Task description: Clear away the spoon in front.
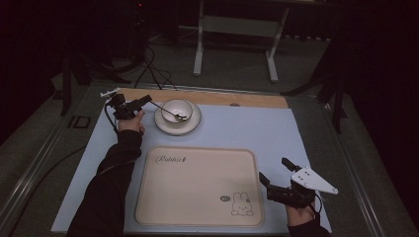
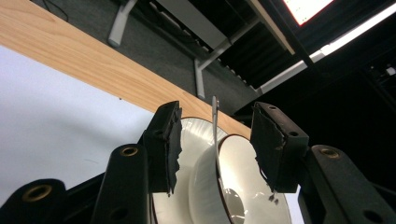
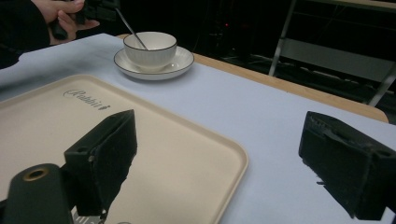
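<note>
Bowl (image 1: pixel 177 110): on the saucer (image 1: pixel 193 123), upper centre-left of the high view.
Spoon (image 1: pixel 167 112): in the bowl, handle leaning left.
Tray (image 1: pixel 197 187): lower centre, before the saucer.
Left gripper (image 1: pixel 144 101): left of the bowl.
Right gripper (image 1: pixel 276 172): right of the tray, lower right.

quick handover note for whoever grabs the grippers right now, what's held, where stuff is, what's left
Left gripper: open around the handle of the spoon, pads not yet on it.
Right gripper: open, empty, beside the right edge of the tray.
Spoon rests in the bowl, which sits on the saucer behind the tray.
Done: left gripper lined up on the handle.
Left: probably close on the handle and lift the spoon out.
</note>
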A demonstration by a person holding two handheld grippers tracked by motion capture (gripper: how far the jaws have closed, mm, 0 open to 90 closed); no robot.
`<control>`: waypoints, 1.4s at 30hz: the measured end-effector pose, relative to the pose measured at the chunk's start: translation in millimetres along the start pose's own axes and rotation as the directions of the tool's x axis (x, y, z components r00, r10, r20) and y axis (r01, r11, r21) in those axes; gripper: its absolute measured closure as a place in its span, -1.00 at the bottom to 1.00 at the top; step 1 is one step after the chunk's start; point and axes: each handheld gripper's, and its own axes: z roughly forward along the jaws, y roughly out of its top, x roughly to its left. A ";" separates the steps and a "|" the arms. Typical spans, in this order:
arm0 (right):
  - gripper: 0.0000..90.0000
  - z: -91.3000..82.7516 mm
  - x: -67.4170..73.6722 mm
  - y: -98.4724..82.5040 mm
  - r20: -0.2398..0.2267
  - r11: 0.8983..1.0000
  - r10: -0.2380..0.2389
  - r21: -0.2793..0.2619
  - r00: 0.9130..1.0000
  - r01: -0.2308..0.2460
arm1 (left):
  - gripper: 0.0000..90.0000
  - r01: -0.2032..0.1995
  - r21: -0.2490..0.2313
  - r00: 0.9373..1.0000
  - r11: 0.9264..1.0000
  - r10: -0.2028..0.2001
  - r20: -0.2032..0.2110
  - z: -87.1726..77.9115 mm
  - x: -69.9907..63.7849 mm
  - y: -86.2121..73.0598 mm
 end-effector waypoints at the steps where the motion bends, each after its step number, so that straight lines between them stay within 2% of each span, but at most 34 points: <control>1: -0.75 0.1 -0.1 -0.1 0.000 1.000 0.001 0.002 1.000 -0.001 | 0.20 0.011 0.002 1.000 1.000 -0.011 0.008 2.1 0.2 -0.2; 4: -0.75 -0.2 0.2 0.2 0.000 1.000 -0.003 -0.001 1.000 0.003 | 0.24 0.013 0.016 1.000 1.000 -0.013 -0.001 8.0 -1.1 -0.6; 6: -0.75 -0.4 0.5 0.4 0.000 1.000 -0.006 -0.003 1.000 0.006 | 0.27 0.010 0.019 1.000 1.000 -0.011 0.010 11.1 -1.4 -0.8; 12: -0.75 -0.8 -0.7 0.2 -0.002 1.000 -0.003 -0.002 1.000 0.003 | 0.47 0.029 0.018 1.000 0.999 -0.029 -0.006 16.8 1.3 -0.7; 18: -0.75 -0.9 -0.4 0.3 -0.003 1.000 -0.007 -0.002 1.000 0.007 | 0.58 0.053 0.016 0.998 0.998 -0.053 0.013 21.9 4.9 -1.2; 19: -0.75 -0.7 -0.3 0.1 -0.004 1.000 -0.003 0.001 1.000 0.003 | 0.66 0.054 0.015 0.998 0.998 -0.054 0.013 22.2 4.9 -1.2; 20: -0.75 -0.7 -0.3 0.1 -0.004 1.000 -0.003 0.001 1.000 0.003 | 0.66 0.054 0.012 0.998 0.998 -0.054 0.012 22.5 4.6 -1.1; 21: -0.75 -0.7 -0.7 0.0 -0.005 1.000 -0.001 0.002 1.000 0.001 | 0.79 0.055 0.016 0.998 0.998 -0.055 0.019 22.9 4.3 -0.9; 23: -0.75 -0.8 -0.8 0.1 -0.004 1.000 -0.001 0.000 1.000 0.001 | 0.84 0.051 0.012 0.999 0.999 -0.051 0.020 22.8 2.0 -0.3; 24: -0.75 -0.9 -0.8 0.2 -0.005 1.000 -0.003 -0.001 1.000 0.003 | 0.96 0.040 0.003 0.999 0.999 -0.040 0.023 21.9 -1.6 0.2; 29: -0.75 -0.8 -0.6 0.1 -0.007 1.000 -0.002 0.001 1.000 0.002 | 0.97 0.000 -0.002 1.000 1.000 0.000 0.028 20.4 -8.3 0.3; 35: -0.75 -0.5 -0.2 0.2 -0.007 1.000 -0.002 0.002 1.000 0.002 | 0.99 -0.089 -0.007 0.996 0.996 0.089 0.031 17.7 -19.3 1.6; 36: -0.75 -0.5 -0.2 0.2 -0.006 1.000 -0.002 0.001 1.000 0.002 | 0.98 -0.090 -0.011 0.995 0.996 0.090 0.044 15.6 -22.6 4.0; 42: -0.75 -0.7 -0.9 0.2 -0.003 1.000 0.002 -0.002 1.000 -0.002 | 0.99 -0.126 -0.023 0.991 0.992 0.127 0.050 6.5 -34.4 13.0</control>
